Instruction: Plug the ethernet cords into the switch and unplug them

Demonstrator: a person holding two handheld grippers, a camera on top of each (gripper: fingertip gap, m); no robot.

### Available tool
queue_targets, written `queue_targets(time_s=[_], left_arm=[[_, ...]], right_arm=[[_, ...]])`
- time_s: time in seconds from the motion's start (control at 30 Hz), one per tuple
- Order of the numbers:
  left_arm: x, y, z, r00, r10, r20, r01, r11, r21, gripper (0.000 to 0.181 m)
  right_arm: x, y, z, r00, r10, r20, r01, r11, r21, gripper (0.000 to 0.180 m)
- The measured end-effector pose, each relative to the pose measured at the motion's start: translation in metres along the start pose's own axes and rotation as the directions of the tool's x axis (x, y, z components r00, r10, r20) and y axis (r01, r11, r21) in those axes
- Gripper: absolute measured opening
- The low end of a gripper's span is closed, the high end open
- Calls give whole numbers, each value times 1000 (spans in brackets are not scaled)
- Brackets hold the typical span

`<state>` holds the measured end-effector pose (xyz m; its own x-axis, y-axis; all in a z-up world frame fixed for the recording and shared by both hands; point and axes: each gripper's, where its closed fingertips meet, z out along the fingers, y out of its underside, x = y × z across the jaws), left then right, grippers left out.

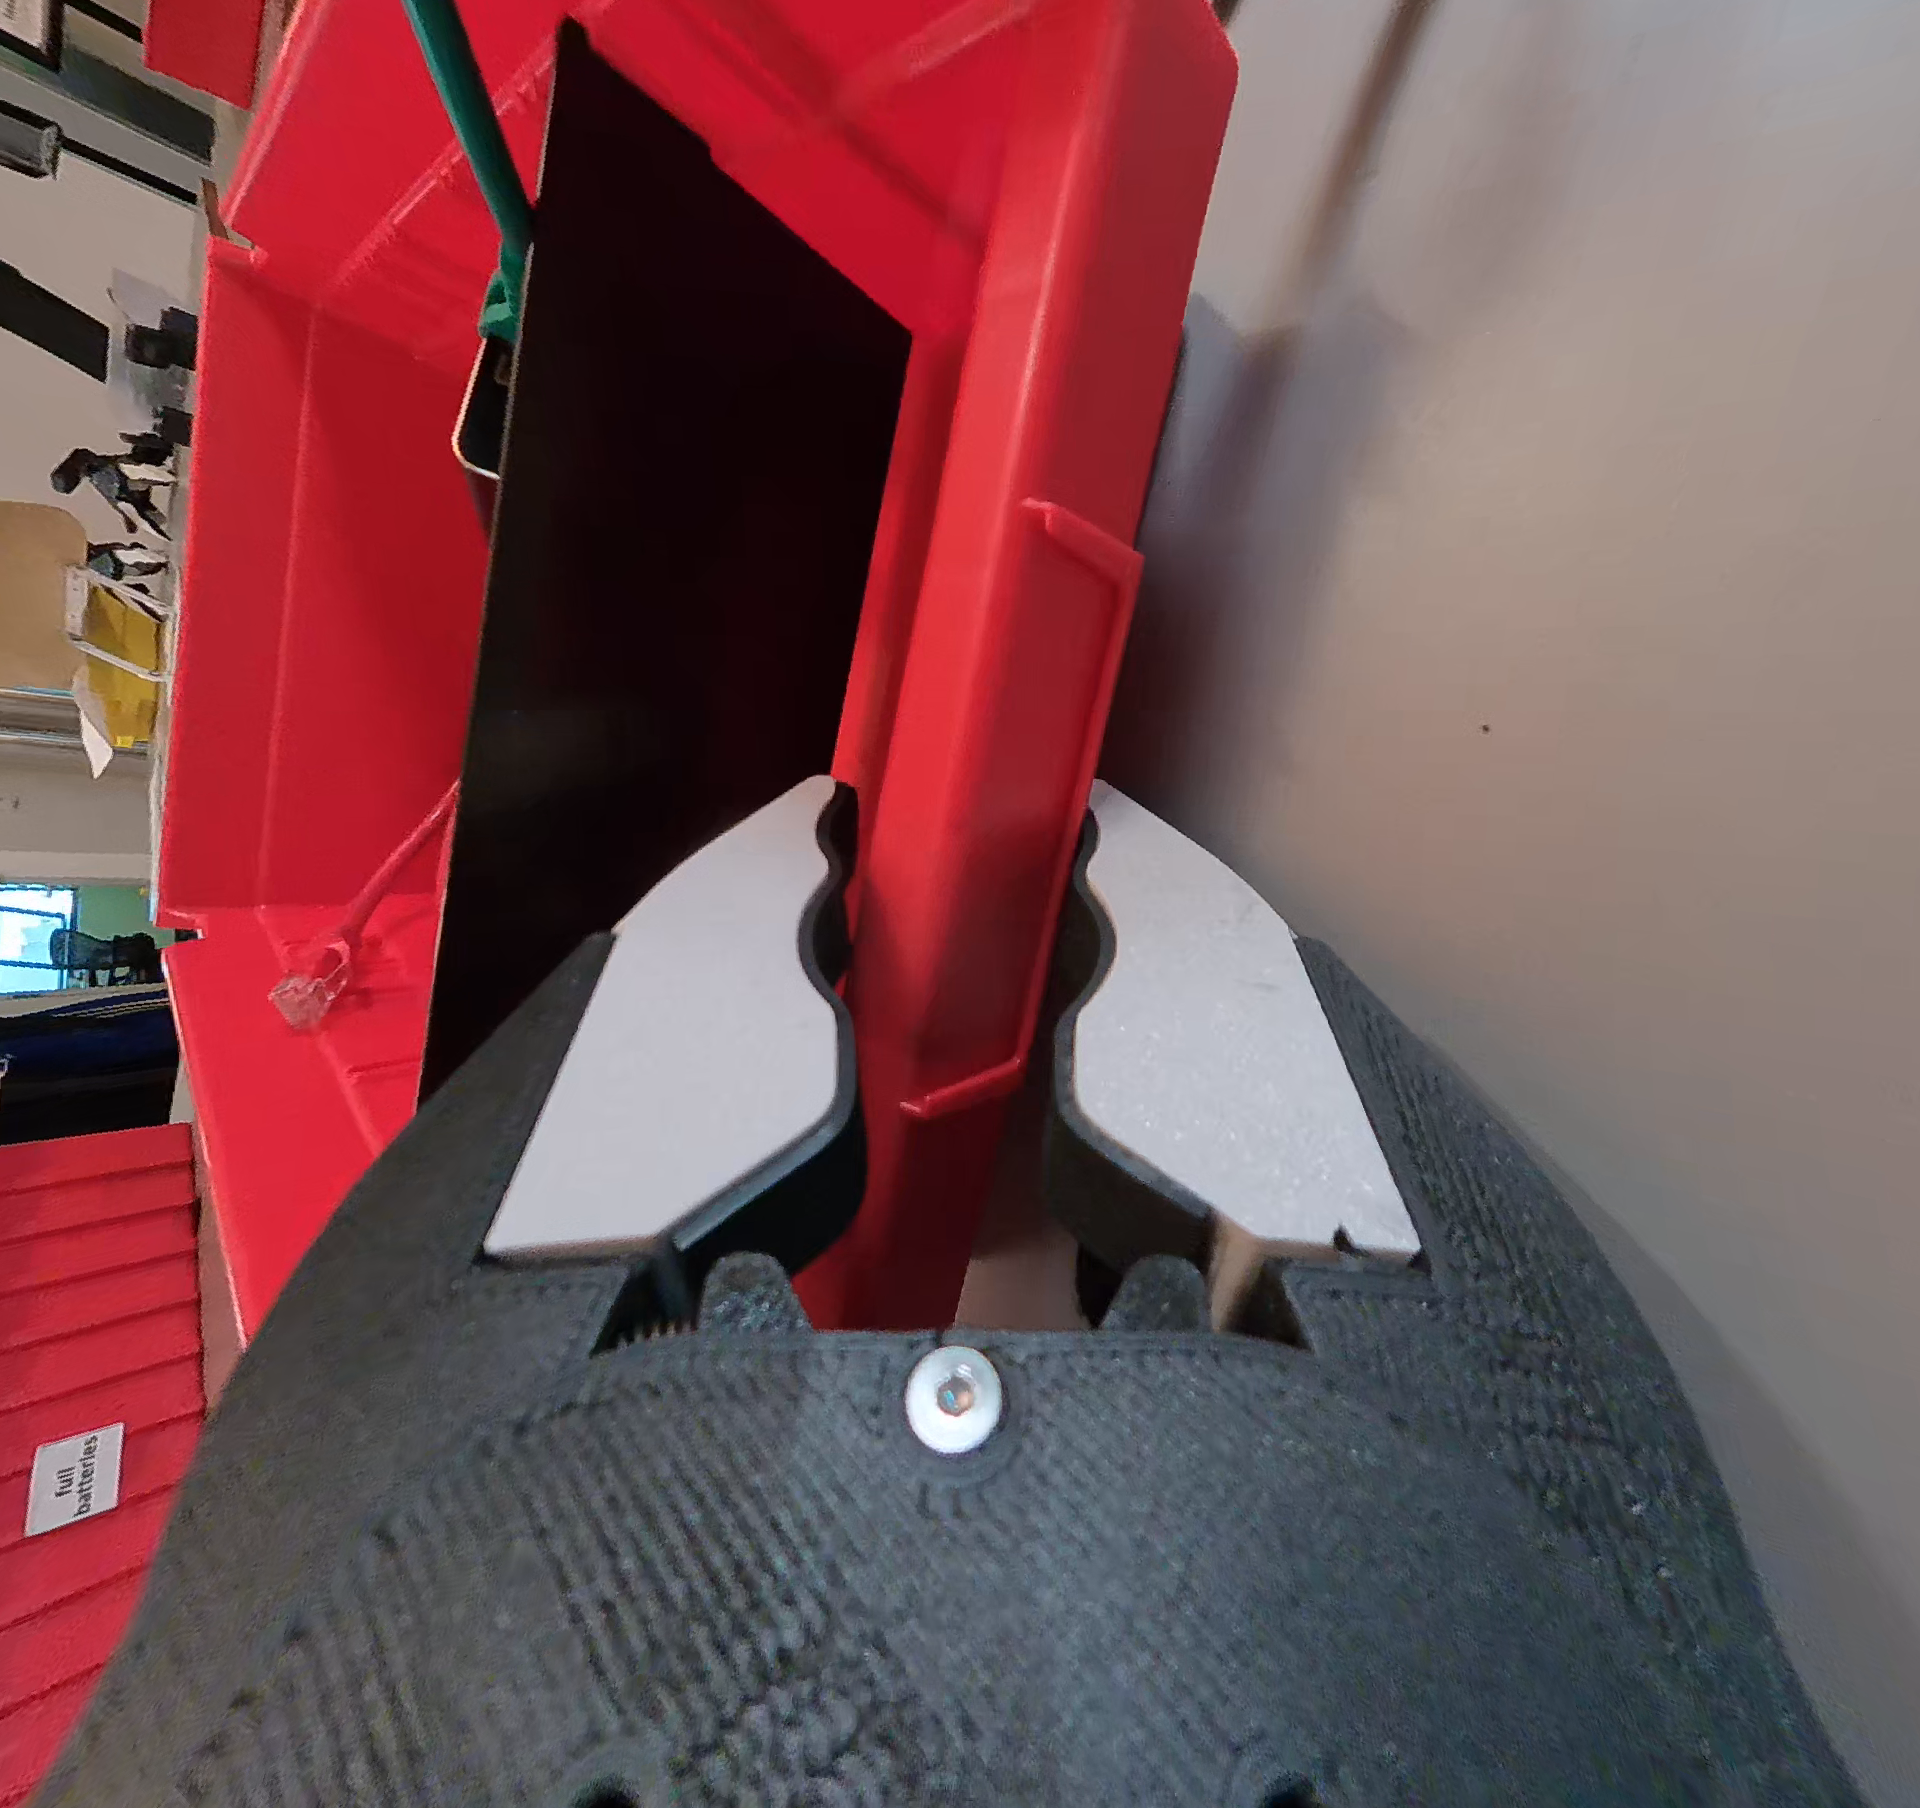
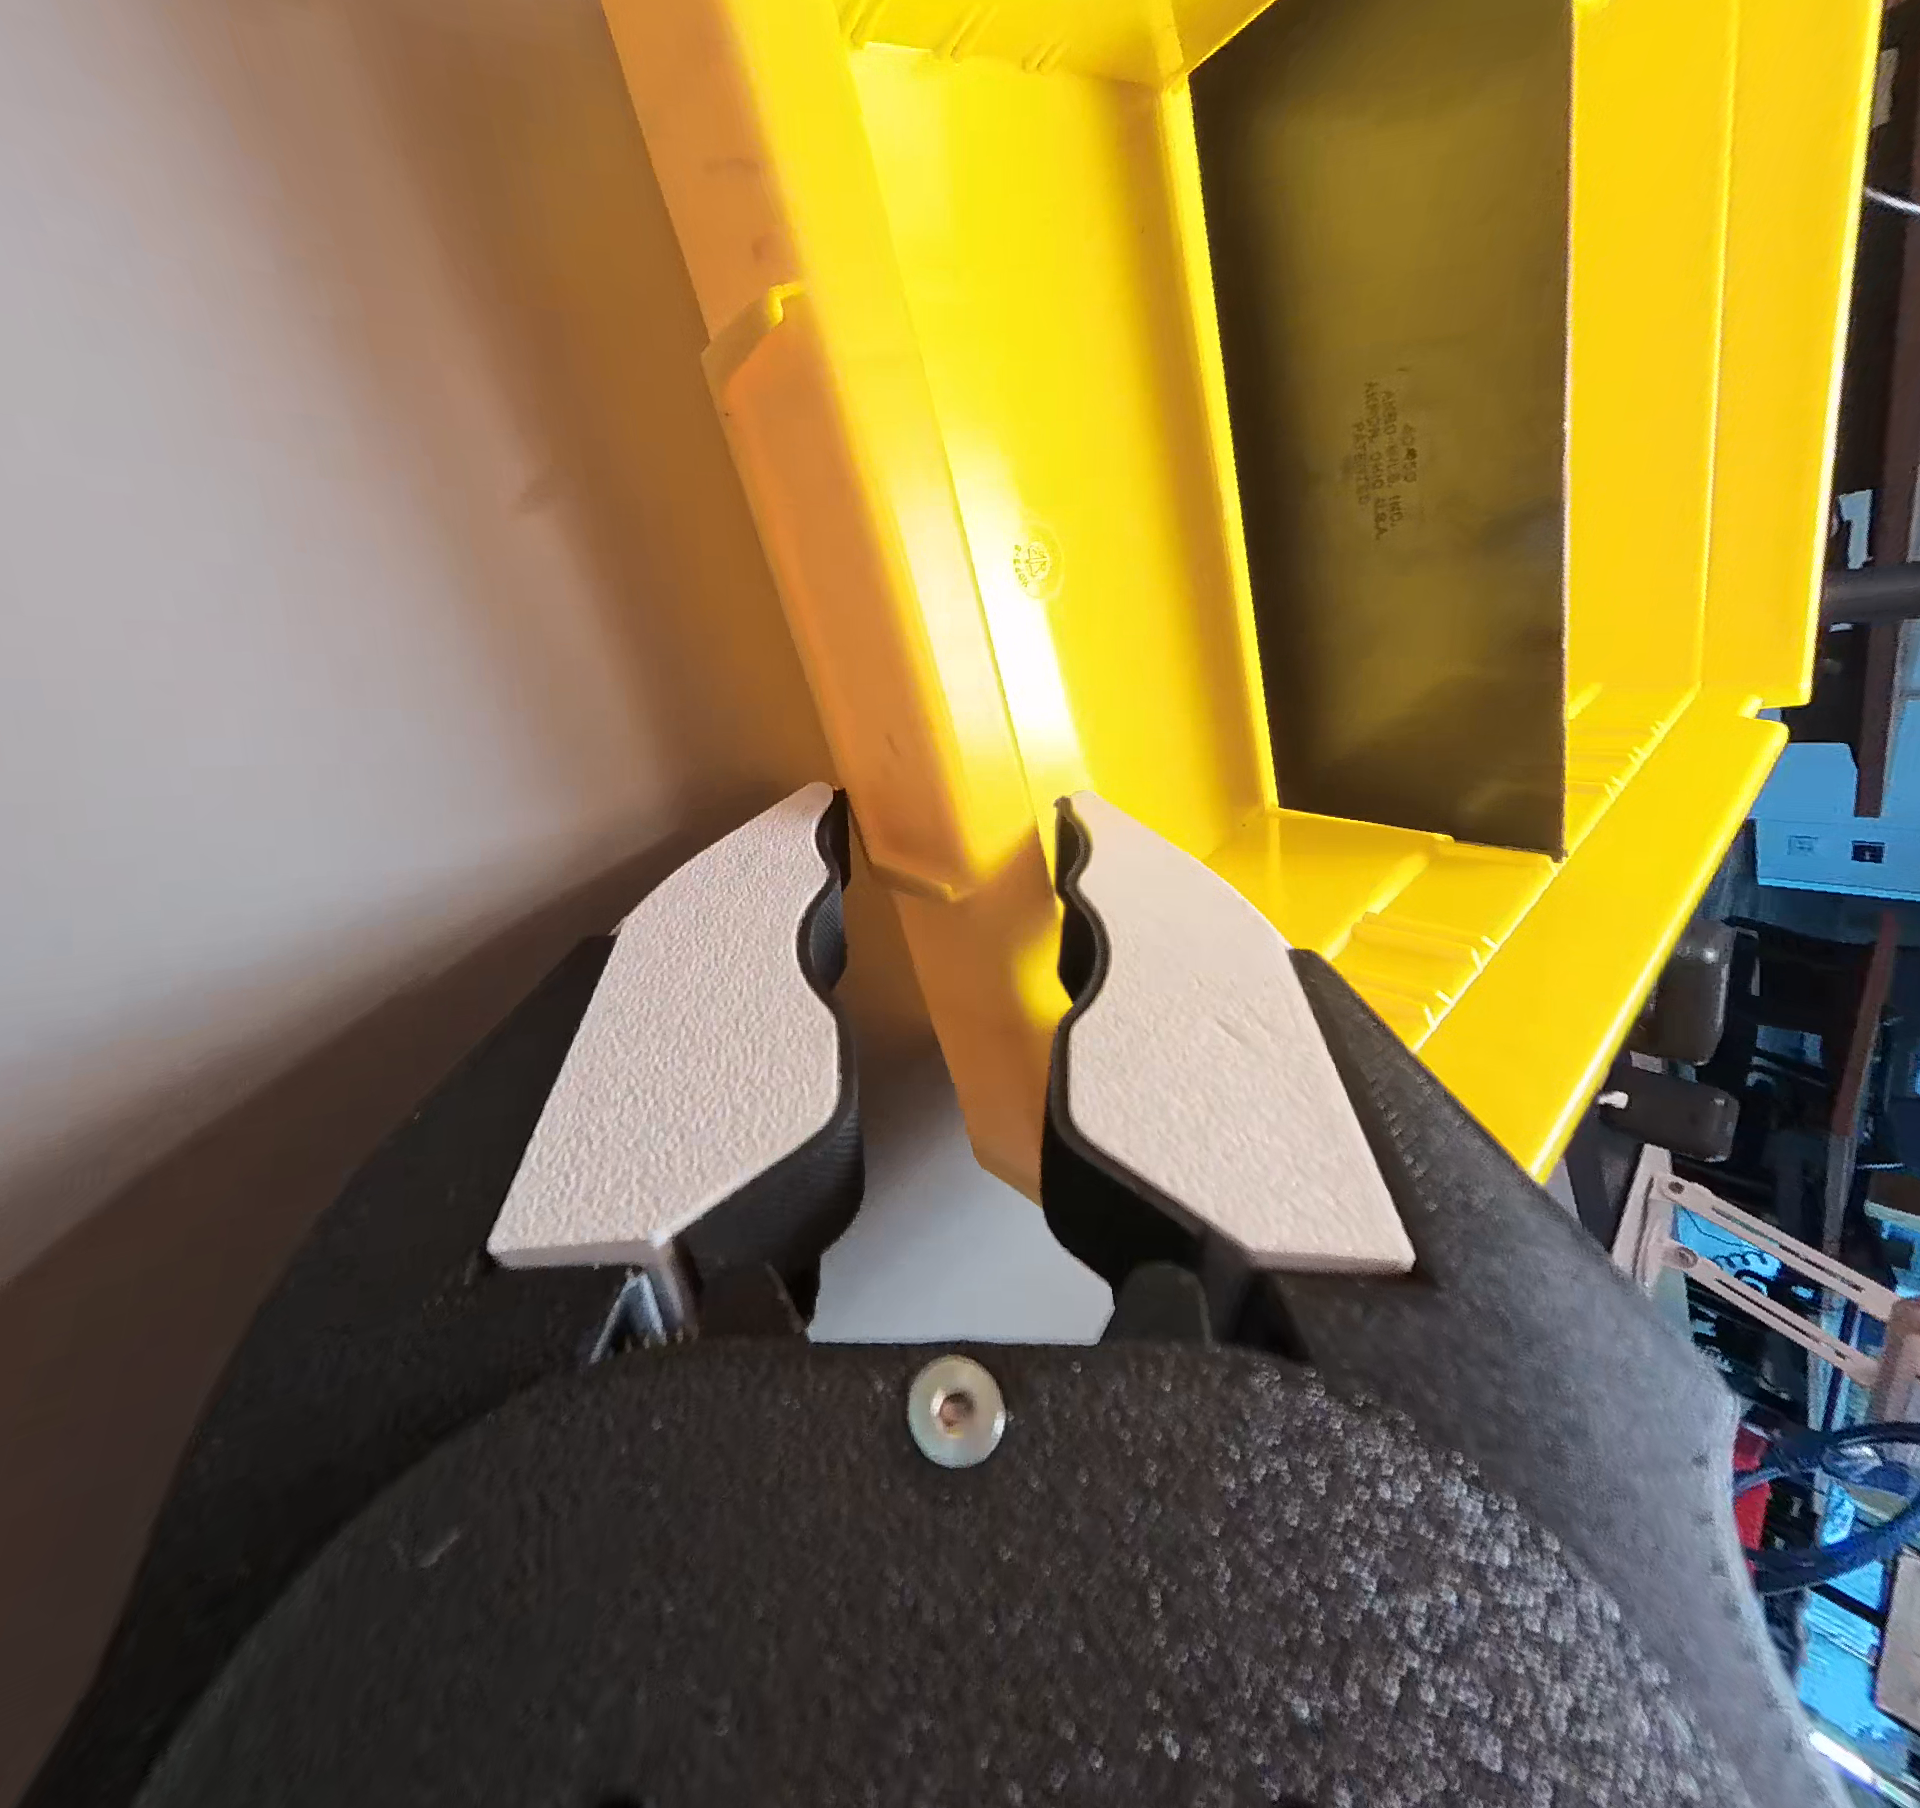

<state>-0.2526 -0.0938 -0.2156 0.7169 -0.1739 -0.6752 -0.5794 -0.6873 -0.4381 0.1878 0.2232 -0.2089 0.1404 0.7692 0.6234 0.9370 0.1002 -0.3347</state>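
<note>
My left gripper (image 1: 966, 802) is shut on the side wall of a red bin (image 1: 987, 408), one finger inside and one outside. In the bin lies a black switch (image 1: 675, 511). A green ethernet cord (image 1: 457, 75) runs down to the switch's far left edge. A red ethernet cord (image 1: 395, 875) with a clear plug (image 1: 312, 989) lies loose on the bin floor. My right gripper (image 2: 951, 808) is shut on the side wall of a yellow bin (image 2: 935, 408), which holds a dark divider plate (image 2: 1434, 408).
Both bins rest on a grey table (image 1: 1558, 615). Another red bin (image 1: 94, 1343) with a white label sits at the lower left of the left wrist view. Shelves and equipment (image 2: 1818, 1239) fill the background beyond the yellow bin.
</note>
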Motion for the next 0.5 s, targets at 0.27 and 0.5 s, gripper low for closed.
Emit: queue_targets(time_s=[0.27,0.5], left_arm=[[-10,0,1,1000,-13,22,12,1000,24,42],[-42,-45,-47,968,-236,-88,251,931,263,44]], right_arm=[[-6,-106,-73,949,252,188,-313,804,505,43],[-17,-136,-75,884,329,333,-468,623,627,39]])
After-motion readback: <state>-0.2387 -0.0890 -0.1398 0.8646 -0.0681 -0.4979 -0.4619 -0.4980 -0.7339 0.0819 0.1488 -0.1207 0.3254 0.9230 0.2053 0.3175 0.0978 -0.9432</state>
